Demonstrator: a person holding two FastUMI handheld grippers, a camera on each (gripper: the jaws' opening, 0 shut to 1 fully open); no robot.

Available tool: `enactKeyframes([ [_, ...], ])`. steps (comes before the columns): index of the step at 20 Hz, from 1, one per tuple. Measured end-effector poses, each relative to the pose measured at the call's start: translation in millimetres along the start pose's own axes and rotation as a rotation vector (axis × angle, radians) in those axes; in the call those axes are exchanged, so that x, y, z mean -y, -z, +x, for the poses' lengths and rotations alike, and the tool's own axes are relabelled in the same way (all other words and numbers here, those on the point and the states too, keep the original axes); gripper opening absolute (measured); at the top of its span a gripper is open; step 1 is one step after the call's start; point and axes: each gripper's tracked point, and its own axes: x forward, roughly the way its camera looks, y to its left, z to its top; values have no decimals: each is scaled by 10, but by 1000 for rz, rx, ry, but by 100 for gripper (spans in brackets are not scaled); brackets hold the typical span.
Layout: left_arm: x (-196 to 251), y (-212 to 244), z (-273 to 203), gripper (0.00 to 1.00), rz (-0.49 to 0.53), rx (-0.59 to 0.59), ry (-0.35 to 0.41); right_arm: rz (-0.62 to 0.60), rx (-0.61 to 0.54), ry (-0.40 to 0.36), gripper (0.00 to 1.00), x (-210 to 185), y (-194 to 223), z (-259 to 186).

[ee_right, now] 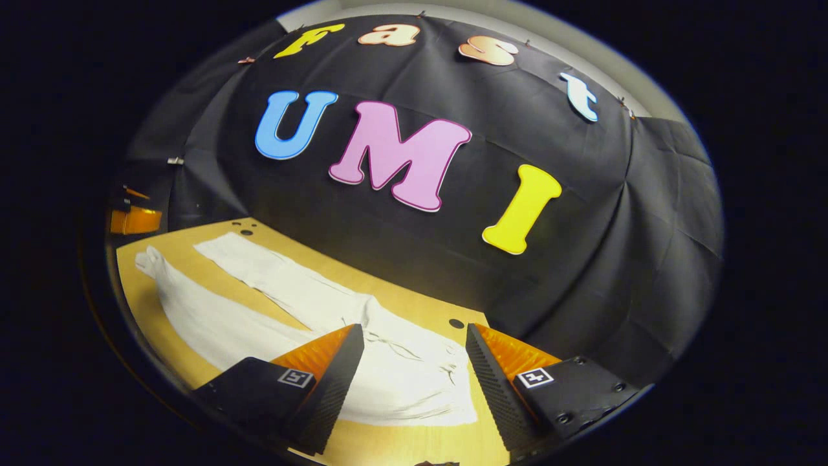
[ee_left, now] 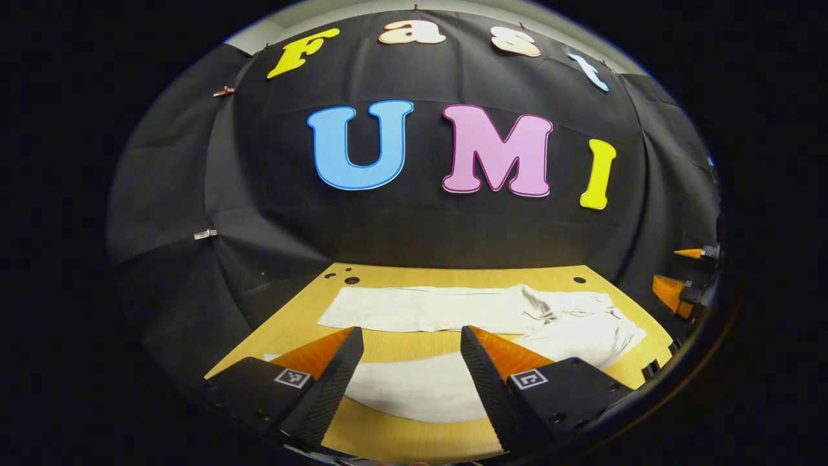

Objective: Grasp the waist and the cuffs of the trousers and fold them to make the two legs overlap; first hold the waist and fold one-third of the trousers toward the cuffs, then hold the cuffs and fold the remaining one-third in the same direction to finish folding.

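Observation:
White trousers (ee_left: 453,310) lie flat on the wooden table (ee_left: 388,440), legs spread in a V, with the waist to the right in the left gripper view. My left gripper (ee_left: 411,353) hovers open above the near leg (ee_left: 420,388), holding nothing. In the right gripper view the same trousers (ee_right: 291,304) stretch away to the left, the waist end (ee_right: 420,382) lying nearest. My right gripper (ee_right: 414,353) hangs open over that waist, nothing between its fingers. The right gripper (ee_left: 692,278) also shows at the far right edge of the left gripper view.
The table (ee_right: 414,446) has small round holes (ee_left: 351,280) near its back corners. Black cloth walls close off the table's back and sides. Bare wood shows between the two legs and along the front edge. The other gripper (ee_right: 132,217) shows at the far left of the right gripper view.

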Motion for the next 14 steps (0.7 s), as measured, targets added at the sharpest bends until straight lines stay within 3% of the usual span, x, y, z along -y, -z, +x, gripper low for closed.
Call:
enactKeyframes([
  [5, -82, 131, 152, 96, -32, -32, -65, -142, -67, -67, 98, 148, 424, 196],
  [14, -205, 438, 287, 96, -14, -104, -161, -515, -191, -225, 98, 544, 1373, 474],
])
